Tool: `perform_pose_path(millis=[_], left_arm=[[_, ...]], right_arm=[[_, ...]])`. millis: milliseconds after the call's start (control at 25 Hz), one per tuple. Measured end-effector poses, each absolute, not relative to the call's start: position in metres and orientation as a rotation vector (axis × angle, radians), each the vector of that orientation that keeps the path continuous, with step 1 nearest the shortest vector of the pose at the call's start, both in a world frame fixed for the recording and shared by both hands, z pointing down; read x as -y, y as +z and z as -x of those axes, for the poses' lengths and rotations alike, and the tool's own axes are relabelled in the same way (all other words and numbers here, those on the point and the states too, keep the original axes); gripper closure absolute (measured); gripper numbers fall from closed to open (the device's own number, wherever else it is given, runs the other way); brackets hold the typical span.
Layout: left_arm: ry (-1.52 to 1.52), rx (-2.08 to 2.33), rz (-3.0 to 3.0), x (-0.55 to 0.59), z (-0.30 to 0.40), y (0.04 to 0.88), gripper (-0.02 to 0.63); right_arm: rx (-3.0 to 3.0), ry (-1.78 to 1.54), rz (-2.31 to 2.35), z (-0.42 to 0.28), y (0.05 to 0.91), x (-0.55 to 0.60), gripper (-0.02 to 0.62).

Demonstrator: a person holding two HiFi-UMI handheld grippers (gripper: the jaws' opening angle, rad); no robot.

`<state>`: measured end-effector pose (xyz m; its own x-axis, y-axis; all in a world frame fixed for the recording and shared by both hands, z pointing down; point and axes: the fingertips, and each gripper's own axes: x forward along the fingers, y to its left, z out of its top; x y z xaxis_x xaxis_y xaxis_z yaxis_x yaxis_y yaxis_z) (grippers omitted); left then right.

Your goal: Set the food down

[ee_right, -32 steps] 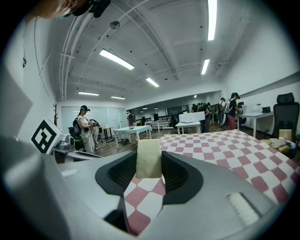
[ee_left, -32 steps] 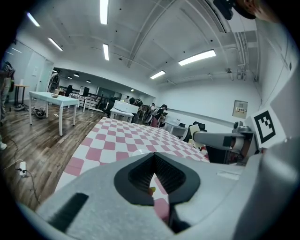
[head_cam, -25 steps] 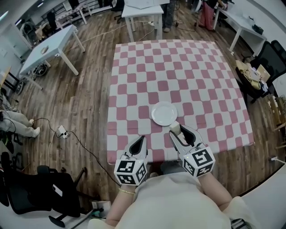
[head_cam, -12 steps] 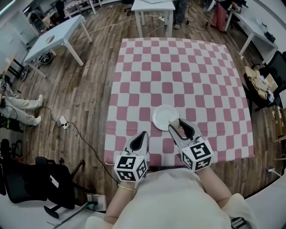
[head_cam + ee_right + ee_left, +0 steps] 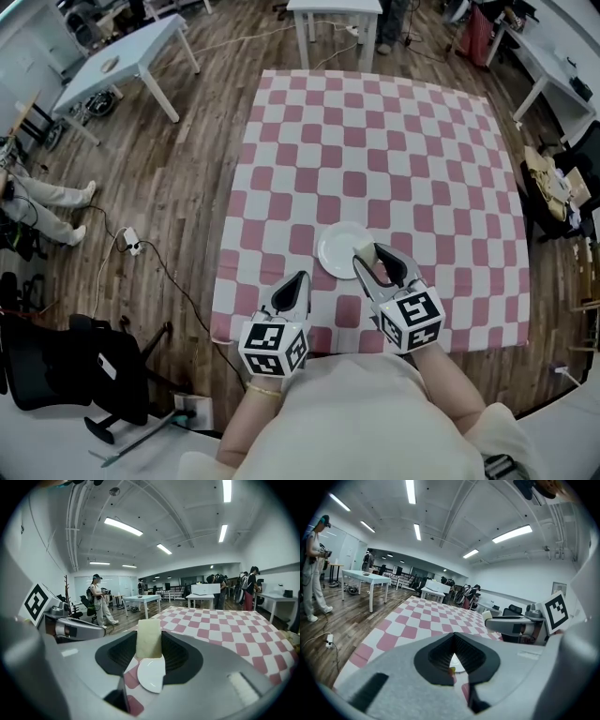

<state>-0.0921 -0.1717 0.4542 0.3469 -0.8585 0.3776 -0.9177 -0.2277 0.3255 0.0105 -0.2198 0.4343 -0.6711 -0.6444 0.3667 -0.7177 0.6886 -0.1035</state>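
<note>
Right gripper: the right gripper [image 5: 370, 257] pinches a pale cream rectangular block of food [image 5: 149, 637], one black ribbed pad against each side of it. The jaws stand wide because the block fills the gap.
Food block: it stands upright between the right gripper's jaws and its top edge sticks out past the pads. From the head view it sits at the gripper's tip, over the near right edge of the plate. Whether its lower end touches the plate I cannot tell.
Plate: a round white plate [image 5: 339, 251] lies just ahead of and below the right gripper's jaws. In the right gripper view its rim shows directly under the block. It is ahead and to the right of the left gripper.
Left gripper: the left gripper [image 5: 298, 279] has its jaws pressed together at the tips, with nothing between the pads. It hangs over the near edge of the table, beside the right gripper and apart from it.
Table: a pink-and-white checked cloth [image 5: 375, 150] covers the table under both grippers and stretches well ahead of them.
Marker cubes: a cube with black-and-white square markers [image 5: 274, 349] sits at the back of the left gripper, and another one [image 5: 412, 321] at the back of the right.
</note>
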Motion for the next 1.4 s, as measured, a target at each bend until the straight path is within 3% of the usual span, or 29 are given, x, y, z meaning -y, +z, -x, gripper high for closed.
perform_pose_path(millis=[1400], left_arm=[[0.239, 1.557, -1.988, 0.204, 0.082, 0.504, 0.603]], right_arm=[[2.377, 0.409, -0.810, 0.006, 0.545, 0.272, 0.423]])
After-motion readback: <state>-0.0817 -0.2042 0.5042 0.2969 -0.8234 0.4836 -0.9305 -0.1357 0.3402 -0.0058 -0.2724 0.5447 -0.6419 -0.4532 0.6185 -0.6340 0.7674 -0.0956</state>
